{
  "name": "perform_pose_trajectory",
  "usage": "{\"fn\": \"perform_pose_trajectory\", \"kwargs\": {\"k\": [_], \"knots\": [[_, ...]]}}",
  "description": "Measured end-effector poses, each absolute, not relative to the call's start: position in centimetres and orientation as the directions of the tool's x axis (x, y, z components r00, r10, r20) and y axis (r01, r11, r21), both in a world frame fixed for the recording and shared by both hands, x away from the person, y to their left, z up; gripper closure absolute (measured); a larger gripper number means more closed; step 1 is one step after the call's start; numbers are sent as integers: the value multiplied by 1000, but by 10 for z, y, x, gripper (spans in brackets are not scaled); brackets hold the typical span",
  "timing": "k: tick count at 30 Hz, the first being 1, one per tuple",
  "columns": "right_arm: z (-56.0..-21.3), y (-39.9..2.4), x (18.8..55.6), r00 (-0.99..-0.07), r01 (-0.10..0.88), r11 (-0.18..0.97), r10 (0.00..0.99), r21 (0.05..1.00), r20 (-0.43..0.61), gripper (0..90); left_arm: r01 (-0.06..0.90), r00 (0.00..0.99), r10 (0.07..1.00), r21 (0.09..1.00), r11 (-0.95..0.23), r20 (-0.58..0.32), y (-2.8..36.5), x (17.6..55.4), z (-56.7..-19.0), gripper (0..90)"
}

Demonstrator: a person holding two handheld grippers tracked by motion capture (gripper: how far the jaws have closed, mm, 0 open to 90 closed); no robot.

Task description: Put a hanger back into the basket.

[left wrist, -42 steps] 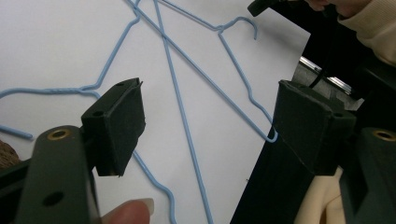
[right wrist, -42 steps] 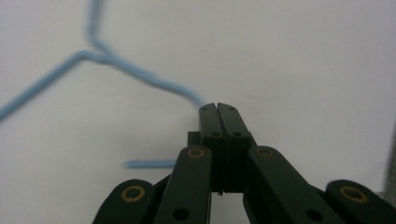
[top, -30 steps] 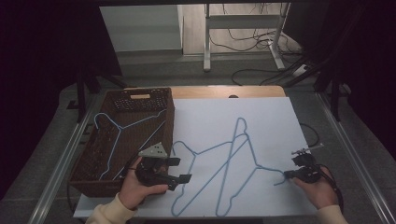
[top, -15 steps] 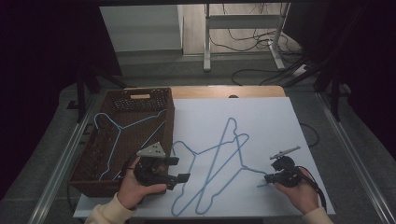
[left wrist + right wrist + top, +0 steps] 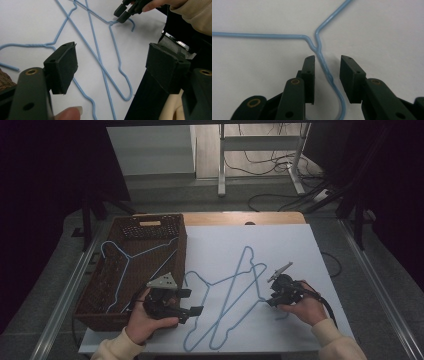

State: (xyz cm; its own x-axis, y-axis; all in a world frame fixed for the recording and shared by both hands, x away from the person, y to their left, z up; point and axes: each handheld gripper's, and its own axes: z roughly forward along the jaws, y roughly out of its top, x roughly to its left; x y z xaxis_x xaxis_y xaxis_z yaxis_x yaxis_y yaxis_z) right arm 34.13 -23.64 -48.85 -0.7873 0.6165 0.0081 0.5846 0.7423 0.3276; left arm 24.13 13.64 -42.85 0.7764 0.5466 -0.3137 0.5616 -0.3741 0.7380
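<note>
Two blue wire hangers [image 5: 247, 250] lie crossed on the white sheet [image 5: 300, 250]. My right gripper [image 5: 271, 301] is low over the sheet. It stands open with the twisted neck of one hanger [image 5: 320, 48] between its jaws, a gap on each side [image 5: 327, 62]. The hook curves back under the gripper. My left gripper [image 5: 192, 301] is held near the sheet's front left, wide open and holding nothing [image 5: 115, 63]. It looks across the crossed hanger wires [image 5: 100, 57] at the right gripper [image 5: 123, 12].
A brown wicker basket [image 5: 181, 245] stands to the left of the sheet and holds more blue hangers [image 5: 120, 257]. The wooden table edge [image 5: 240, 217] runs behind the sheet. Cables lie on the floor beyond it.
My right gripper has moved left and a little forward, and its jaws now straddle the hanger's neck. The crossed hangers shifted slightly left. The left gripper has barely moved.
</note>
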Motion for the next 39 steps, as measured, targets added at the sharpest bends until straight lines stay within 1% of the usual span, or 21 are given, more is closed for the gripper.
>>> {"fn": "perform_pose_trajectory", "kwargs": {"k": [2, 4, 7, 8, 10, 14, 15, 16, 17, 20, 24, 29, 31, 32, 33, 38, 39], "knots": [[-489, -235, 342, -793, 579, 749, 609, 321, 9, 676, 560, 777, 546, 739, -374, -313, 136, 241, -428, 254], [-492, -232, 342, -805, 567, 770, 594, 292, -4, 698, 559, 778, 545, 739, -375, -312, 136, 240, -428, 254], [-493, -231, 341, -810, 559, 779, 586, 284, -11, 710, 559, 779, 544, 739, -376, -312, 135, 241, -428, 254], [-493, -230, 341, -813, 556, 782, 582, 281, -10, 722, 561, 777, 546, 738, -375, -314, 135, 241, -428, 254], [-493, -230, 342, -821, 547, 791, 570, 274, -5, 788, 558, 779, 544, 739, -378, -311, 135, 241, -428, 254], [-492, -227, 341, -840, 518, 814, 543, 262, -26, 809, 558, 779, 544, 738, -379, -310, 135, 240, -428, 254], [-492, -226, 340, -845, 509, 822, 533, 257, -32, 821, 559, 779, 545, 738, -378, -311, 135, 240, -428, 254], [-492, -223, 339, -855, 493, 837, 516, 240, -44, 852, 559, 779, 545, 738, -378, -311, 135, 240, -428, 254], [-492, -222, 339, -858, 489, 840, 512, 236, -46, 859, 559, 779, 545, 737, -379, -310, 134, 240, -428, 254], [-491, -223, 339, -859, 487, 840, 510, 239, -40, 861, 559, 780, 545, 735, -384, -309, 133, 240, -429, 254], [-492, -228, 340, -867, 477, 837, 499, 267, -15, 863, 562, 780, 544, 729, -391, -310, 130, 241, -431, 254], [-489, -230, 338, -870, 478, 839, 494, 261, 6, 863, 561, 784, 539, 724, -401, -309, 123, 242, -433, 255], [-486, -232, 337, -863, 490, 828, 505, 274, 18, 864, 560, 787, 536, 718, -412, -306, 117, 242, -434, 255], [-482, -234, 335, -856, 501, 815, 517, 291, 25, 864, 549, 797, 531, 711, -439, -288, 109, 242, -436, 255], [-482, -234, 335, -856, 501, 815, 517, 291, 25, 864, 549, 797, 531, 711, -439, -288, 109, 242, -436, 255], [-467, -234, 332, -843, 520, 796, 536, 308, 37, 863, 519, 829, 496, 689, -506, -260, 73, 246, -442, 255], [-467, -234, 332, -843, 520, 796, 536, 308, 37, 863, 519, 829, 496, 689, -506, -260, 73, 246, -442, 255]]}}
